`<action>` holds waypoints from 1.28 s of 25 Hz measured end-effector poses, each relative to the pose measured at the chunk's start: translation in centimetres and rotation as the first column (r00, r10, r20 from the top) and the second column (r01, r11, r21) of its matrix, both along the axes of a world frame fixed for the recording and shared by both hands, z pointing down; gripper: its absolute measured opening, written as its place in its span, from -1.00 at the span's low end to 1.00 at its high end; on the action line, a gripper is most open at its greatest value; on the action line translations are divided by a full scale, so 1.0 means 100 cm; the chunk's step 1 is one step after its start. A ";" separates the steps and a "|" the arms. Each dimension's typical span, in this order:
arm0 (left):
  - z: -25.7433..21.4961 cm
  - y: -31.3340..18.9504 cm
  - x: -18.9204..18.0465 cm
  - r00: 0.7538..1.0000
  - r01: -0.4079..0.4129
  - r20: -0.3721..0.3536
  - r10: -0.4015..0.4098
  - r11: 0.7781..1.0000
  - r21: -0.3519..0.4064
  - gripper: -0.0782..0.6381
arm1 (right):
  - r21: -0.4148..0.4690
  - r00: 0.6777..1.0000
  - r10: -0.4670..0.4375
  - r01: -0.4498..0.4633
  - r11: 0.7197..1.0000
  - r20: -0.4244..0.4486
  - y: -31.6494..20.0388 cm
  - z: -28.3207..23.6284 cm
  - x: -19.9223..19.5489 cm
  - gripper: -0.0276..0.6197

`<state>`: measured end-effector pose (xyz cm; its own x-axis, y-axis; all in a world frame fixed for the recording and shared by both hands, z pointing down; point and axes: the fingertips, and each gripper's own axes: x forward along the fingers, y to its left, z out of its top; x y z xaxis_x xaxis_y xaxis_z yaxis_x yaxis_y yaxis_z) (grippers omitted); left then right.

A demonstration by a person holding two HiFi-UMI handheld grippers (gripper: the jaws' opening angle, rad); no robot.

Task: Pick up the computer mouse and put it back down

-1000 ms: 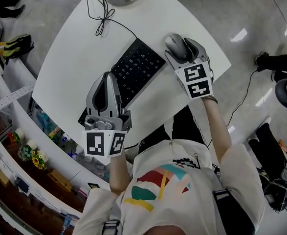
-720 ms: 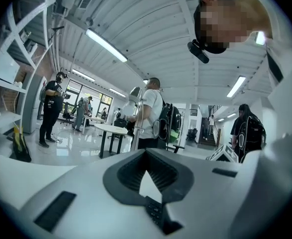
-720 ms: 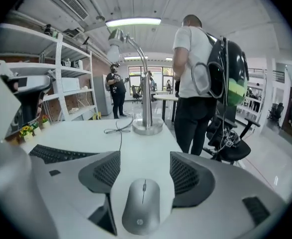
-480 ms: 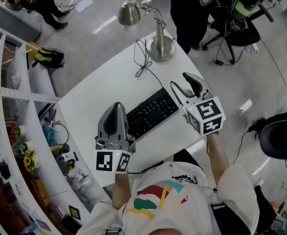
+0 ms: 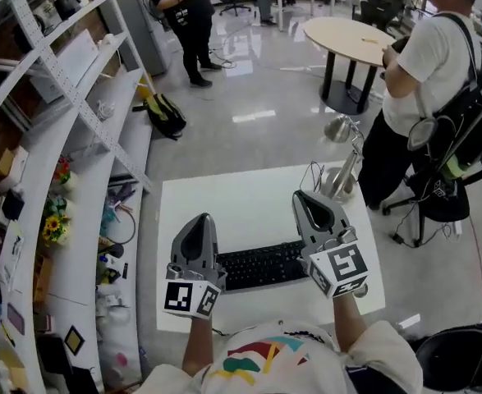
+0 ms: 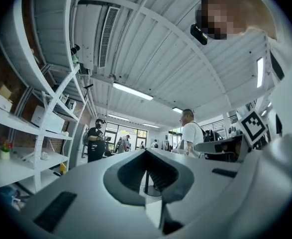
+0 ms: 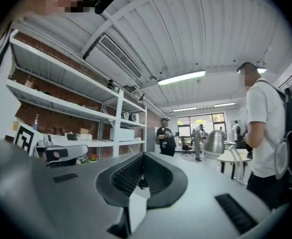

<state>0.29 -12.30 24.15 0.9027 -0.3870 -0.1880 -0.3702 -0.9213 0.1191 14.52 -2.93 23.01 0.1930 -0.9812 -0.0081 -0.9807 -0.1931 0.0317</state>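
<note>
So the left hand-held gripper (image 5: 199,220) is hanging clenched and empty over the desk (image 5: 224,199) by the keyboard (image 5: 261,266), the right hand-held gripper (image 5: 302,198) has just been closing its jaws on nothing, and the mouse isn't showing anywhere, so I can't tell where it's sitting.

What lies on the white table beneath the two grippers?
A black keyboard lies between them, its ends covered by the left gripper and right gripper. No mouse shows; the right gripper may cover it.
</note>
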 end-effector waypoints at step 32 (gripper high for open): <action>0.020 -0.036 0.004 1.000 -0.015 0.009 0.015 0.999 -0.039 -0.66 | -0.113 0.997 -0.060 0.053 0.992 -0.055 -0.048 0.038 -0.023 -0.87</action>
<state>0.67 -15.94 26.17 0.9102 -0.3801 -0.1644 -0.3575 -0.9216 0.1514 12.18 -7.74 26.80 0.1395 -0.9859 0.0921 -0.9858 -0.1295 0.1074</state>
